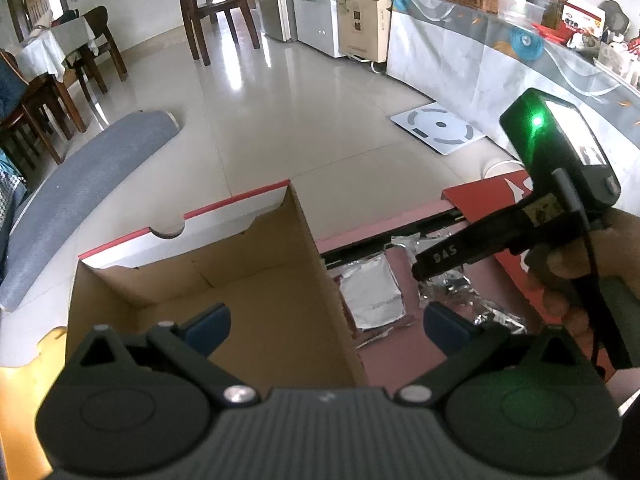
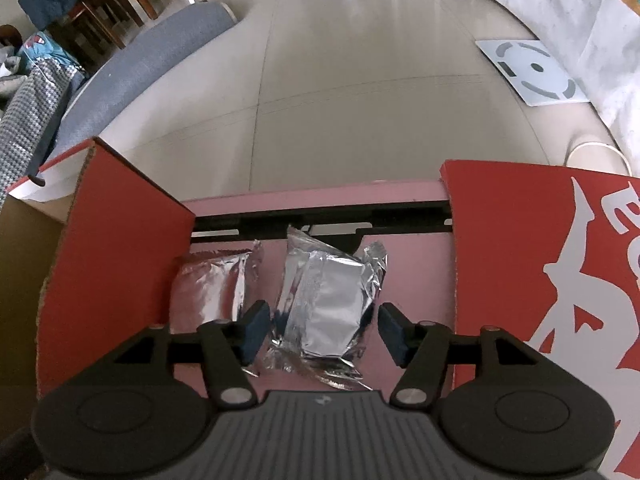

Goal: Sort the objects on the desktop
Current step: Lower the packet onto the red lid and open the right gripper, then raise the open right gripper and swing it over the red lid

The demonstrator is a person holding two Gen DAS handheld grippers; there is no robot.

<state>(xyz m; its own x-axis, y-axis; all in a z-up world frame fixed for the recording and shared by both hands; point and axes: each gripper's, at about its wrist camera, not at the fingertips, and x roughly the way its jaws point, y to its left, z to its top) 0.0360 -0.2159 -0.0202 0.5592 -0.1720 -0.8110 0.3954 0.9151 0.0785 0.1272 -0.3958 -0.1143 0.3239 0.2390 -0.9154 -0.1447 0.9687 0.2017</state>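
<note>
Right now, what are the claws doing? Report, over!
Left claw open over the cardboard box, holding nothing. Right claw open around the crinkled foil packet, pads clear. Flat foil packet beside it. Nothing blocking.

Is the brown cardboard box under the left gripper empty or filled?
Empty, as far as visible: the cardboard box shows only bare inner walls and floor; its near part is hidden by the left gripper.
</note>
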